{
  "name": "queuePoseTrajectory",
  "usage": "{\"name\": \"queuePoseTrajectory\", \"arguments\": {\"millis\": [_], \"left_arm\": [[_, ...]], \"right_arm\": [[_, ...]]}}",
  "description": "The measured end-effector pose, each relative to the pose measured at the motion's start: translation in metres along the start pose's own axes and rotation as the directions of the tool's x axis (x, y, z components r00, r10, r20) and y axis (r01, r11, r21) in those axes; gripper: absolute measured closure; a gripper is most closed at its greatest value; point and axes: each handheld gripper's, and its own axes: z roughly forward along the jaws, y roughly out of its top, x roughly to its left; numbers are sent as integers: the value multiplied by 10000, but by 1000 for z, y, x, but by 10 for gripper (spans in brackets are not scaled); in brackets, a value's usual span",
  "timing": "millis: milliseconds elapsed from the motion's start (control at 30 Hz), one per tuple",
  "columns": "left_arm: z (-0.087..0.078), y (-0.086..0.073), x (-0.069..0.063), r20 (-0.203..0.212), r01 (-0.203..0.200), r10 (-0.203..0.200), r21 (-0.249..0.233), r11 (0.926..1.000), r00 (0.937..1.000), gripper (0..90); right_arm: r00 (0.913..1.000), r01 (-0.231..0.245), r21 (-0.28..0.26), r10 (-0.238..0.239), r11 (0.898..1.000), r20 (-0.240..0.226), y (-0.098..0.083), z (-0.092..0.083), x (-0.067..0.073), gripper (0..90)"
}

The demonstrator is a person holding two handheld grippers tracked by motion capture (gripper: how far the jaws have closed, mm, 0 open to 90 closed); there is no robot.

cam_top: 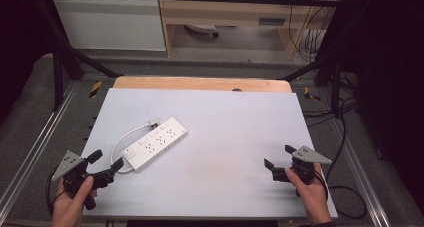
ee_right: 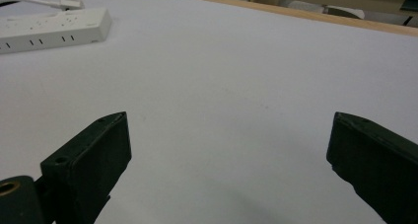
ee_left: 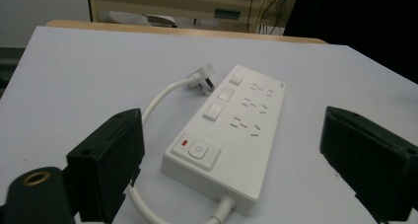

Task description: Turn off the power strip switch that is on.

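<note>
A white power strip [cam_top: 155, 142] lies on the pale table [cam_top: 225, 137], left of centre, with three rocker switches, several sockets and a red-lit master button. Its white cable [cam_top: 123, 139] loops back to a plug [cam_top: 152, 123] resting beside the strip. My left gripper [cam_top: 106, 161] is held at the front left, open, its jaws just short of the strip's near end [ee_left: 212, 169] with nothing between them. At the front right my right gripper [cam_top: 279, 156] is open over bare table, and the strip [ee_right: 49, 29] lies far off at its upper left.
A wooden strip [cam_top: 200, 83] borders the table's far edge. Metal frame rails [cam_top: 45, 132] run along both sides. Cables [cam_top: 345, 187] trail on the floor at the right. A wooden cabinet [cam_top: 225, 12] stands beyond the table.
</note>
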Motion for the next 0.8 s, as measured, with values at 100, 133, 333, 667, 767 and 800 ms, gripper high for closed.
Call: {"name": "queuePoseTrajectory", "arguments": {"millis": [100,133,333,667,767,800], "left_arm": [[0,1,-2,63,-78,78,28,10000,10000,86],[0,1,-2,85,-101,101,-7,9999,9999,84],[0,2,-3,127,-65,67,-111,9999,9999,64],[-1,3,-5,220,-176,182,-287,9994,9996,58],[-1,4,-5,290,-155,165,-341,9993,9994,54],[-2,5,-6,255,-168,180,-447,9989,9995,54]], "right_arm": [[9999,170,162,-170,9997,12,-1,0,1,37],[9998,190,174,-190,9997,31,-1,0,1,37],[10000,27,54,-27,10000,65,-1,-1,1,35],[9999,38,-15,-38,10000,-142,2,2,3,36],[9999,104,-29,-105,9999,-128,2,2,4,33],[9999,123,-8,-124,9999,-113,2,2,5,33]]}}
